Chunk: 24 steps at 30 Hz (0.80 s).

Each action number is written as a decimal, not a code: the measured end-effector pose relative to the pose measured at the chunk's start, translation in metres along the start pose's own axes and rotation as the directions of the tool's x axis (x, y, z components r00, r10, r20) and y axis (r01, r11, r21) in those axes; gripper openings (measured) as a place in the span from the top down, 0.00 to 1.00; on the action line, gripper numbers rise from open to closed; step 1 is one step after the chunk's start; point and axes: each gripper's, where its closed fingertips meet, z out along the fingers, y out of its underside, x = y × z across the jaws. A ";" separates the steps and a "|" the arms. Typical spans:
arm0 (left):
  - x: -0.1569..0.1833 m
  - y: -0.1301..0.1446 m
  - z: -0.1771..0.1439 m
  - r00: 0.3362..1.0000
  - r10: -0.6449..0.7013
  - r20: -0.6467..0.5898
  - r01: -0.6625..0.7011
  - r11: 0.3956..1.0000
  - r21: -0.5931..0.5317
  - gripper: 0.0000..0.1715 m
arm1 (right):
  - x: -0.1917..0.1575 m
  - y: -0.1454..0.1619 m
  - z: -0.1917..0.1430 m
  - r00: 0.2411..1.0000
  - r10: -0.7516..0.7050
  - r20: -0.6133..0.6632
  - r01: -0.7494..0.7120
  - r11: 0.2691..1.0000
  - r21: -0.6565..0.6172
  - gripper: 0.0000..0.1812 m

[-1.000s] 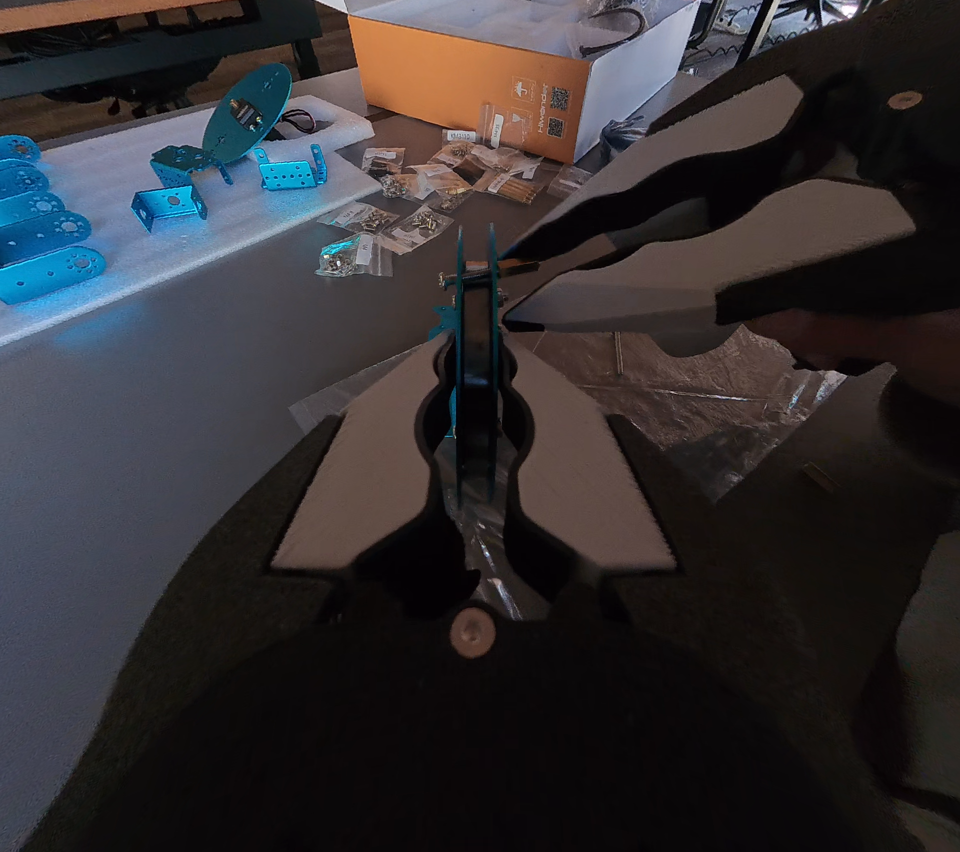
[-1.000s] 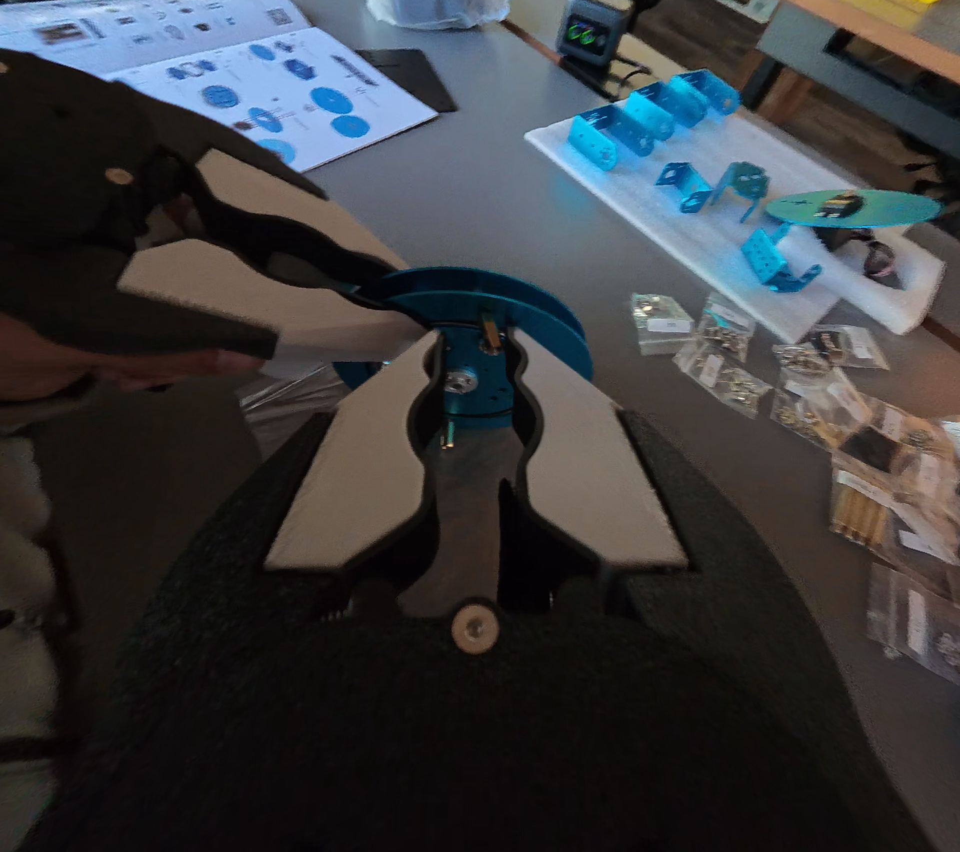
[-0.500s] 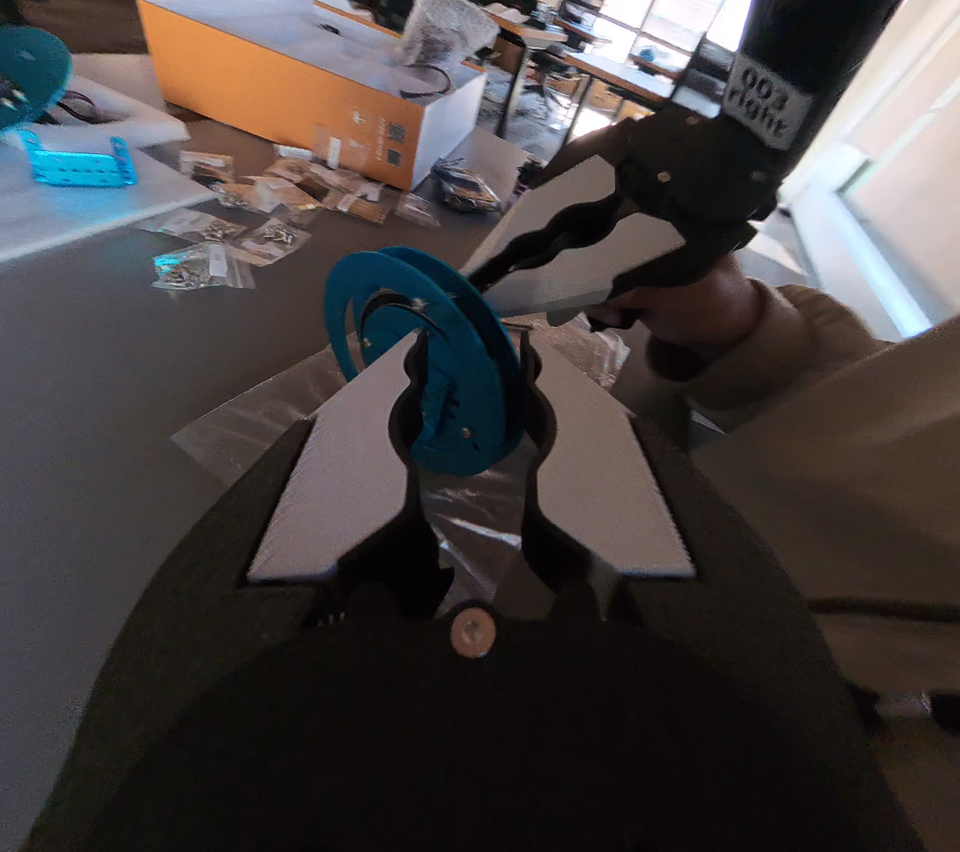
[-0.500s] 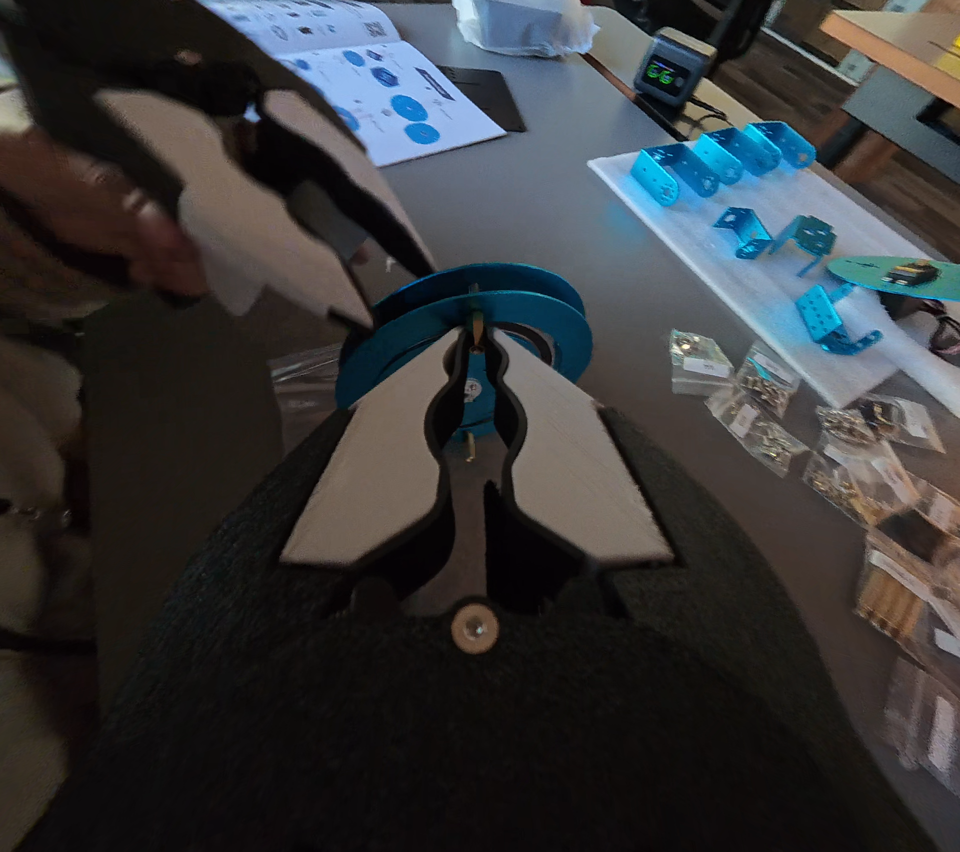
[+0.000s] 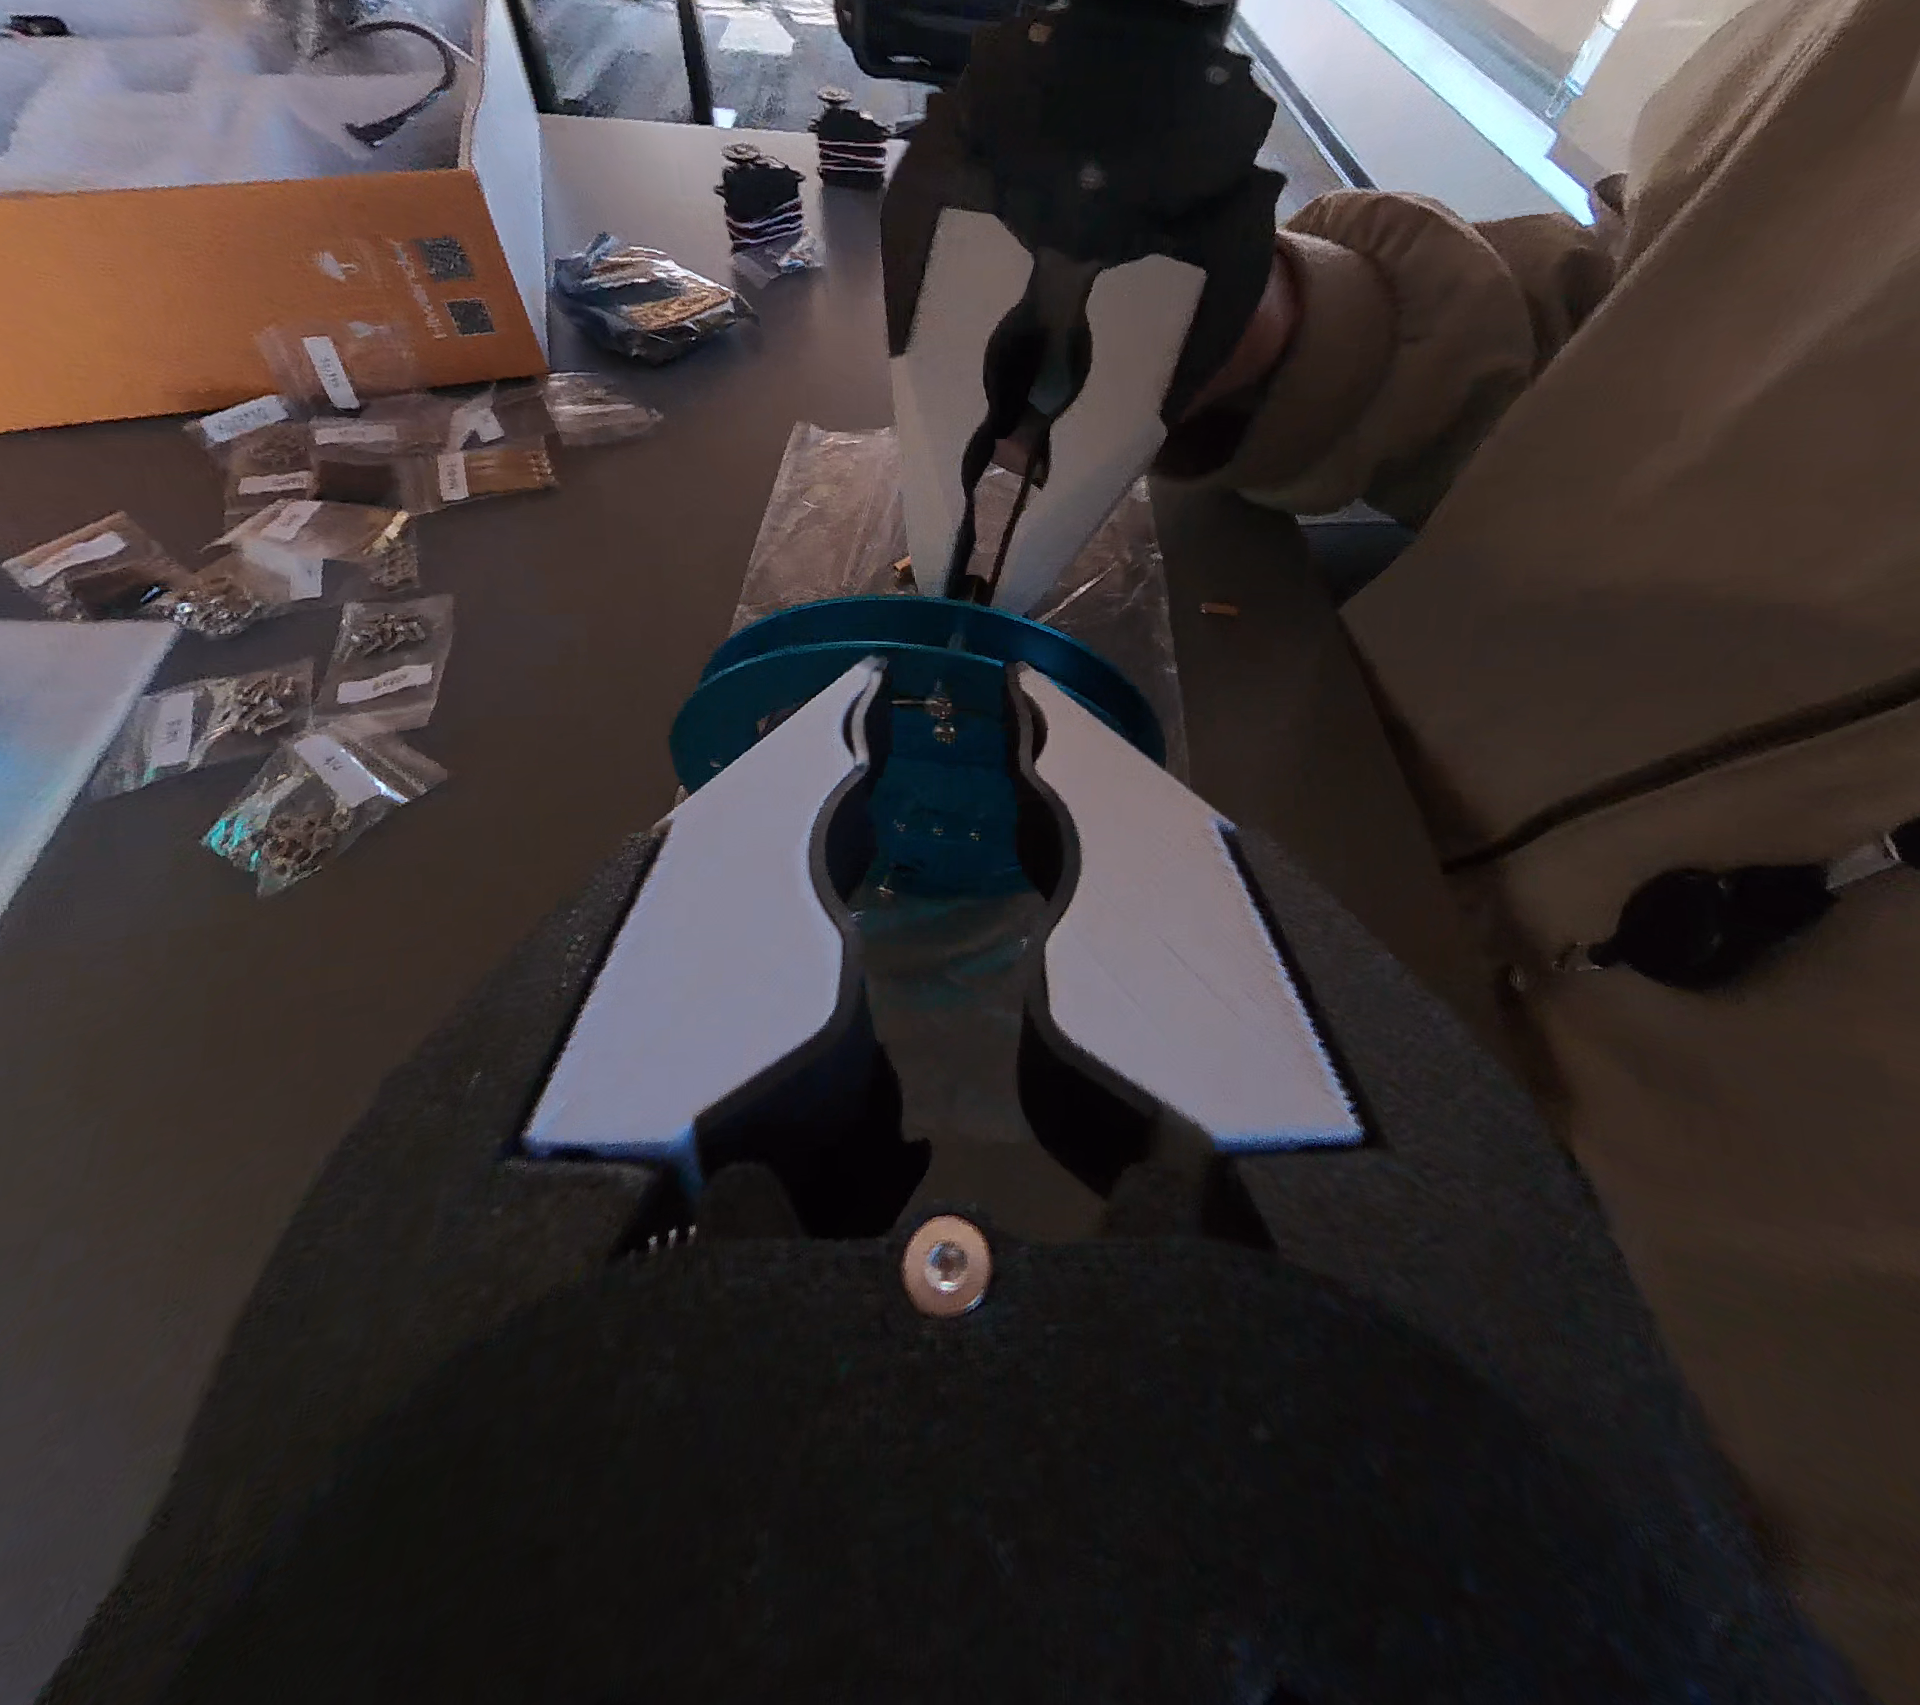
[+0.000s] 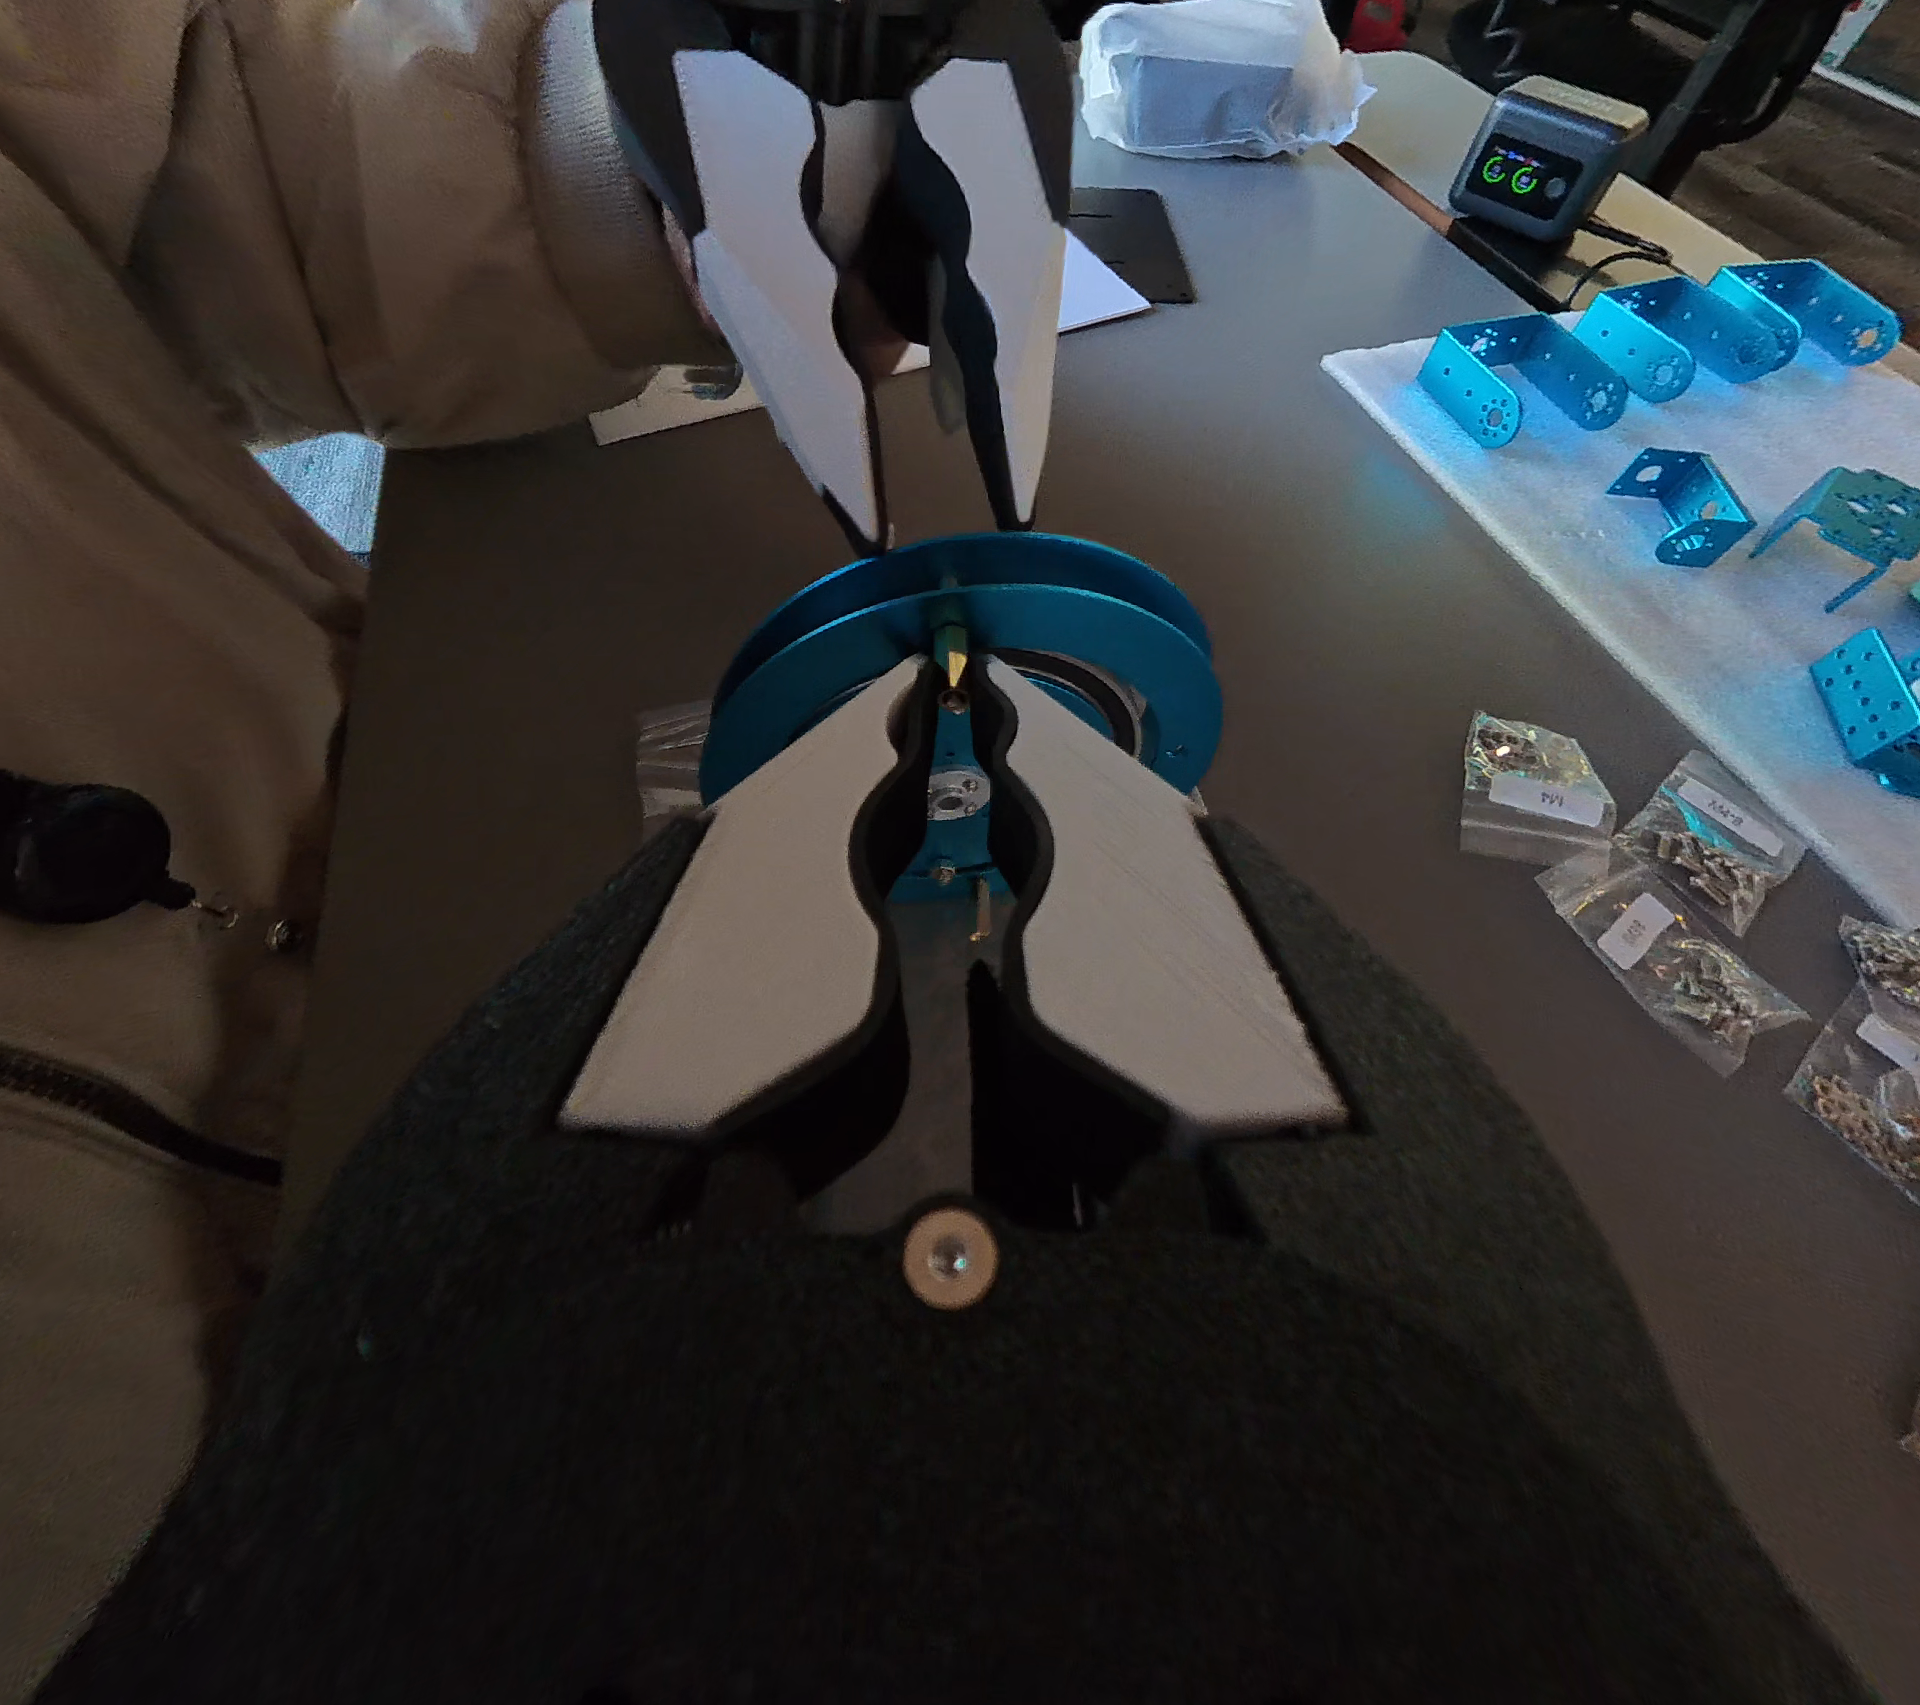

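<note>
A blue assembly of two parallel discs (image 5: 1091,653) is held over the grey table between both grippers, which face each other. My left gripper (image 5: 945,673) is shut on its near side, with a blue centre part and small screws between the fingers. The right gripper (image 5: 977,590) comes in from the far side with its tips at the disc rim. In the right wrist view my right gripper (image 6: 956,668) is shut on a brass standoff (image 6: 951,642) standing between the discs (image 6: 1101,616) at the rim. The left gripper (image 6: 940,523) grips the opposite edge there.
An orange and white open box (image 5: 208,284), black servos (image 5: 764,201) and bags of screws (image 5: 312,720) lie on the table. A clear plastic bag (image 5: 831,512) lies under the assembly. A foam sheet (image 6: 1558,492) holds blue brackets (image 6: 1507,377). A beige sleeve (image 5: 1403,346) is close. Only a small space, under 4 cm, lies between the two pairs of fingers.
Both grippers have swung round and now face each other head-on. The disc assembly has turned from edge-on to lying flat in the left wrist view. Both grips have held.
</note>
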 end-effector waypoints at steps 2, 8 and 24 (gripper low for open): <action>-0.003 0.006 0.002 1.000 0.018 -0.019 -0.019 0.998 -0.059 0.90 | 0.003 0.000 0.000 1.000 -0.015 0.007 0.015 1.000 -0.004 0.98; -0.013 0.008 0.004 0.990 0.138 -0.020 -0.138 0.952 -0.273 0.91 | 0.009 -0.002 0.002 0.991 -0.132 0.005 0.131 0.986 -0.105 0.98; -0.022 0.012 0.013 0.923 0.383 -0.049 -0.360 0.807 -0.469 0.98 | 0.027 0.000 0.000 0.777 -0.621 -0.102 0.563 0.759 -0.326 0.98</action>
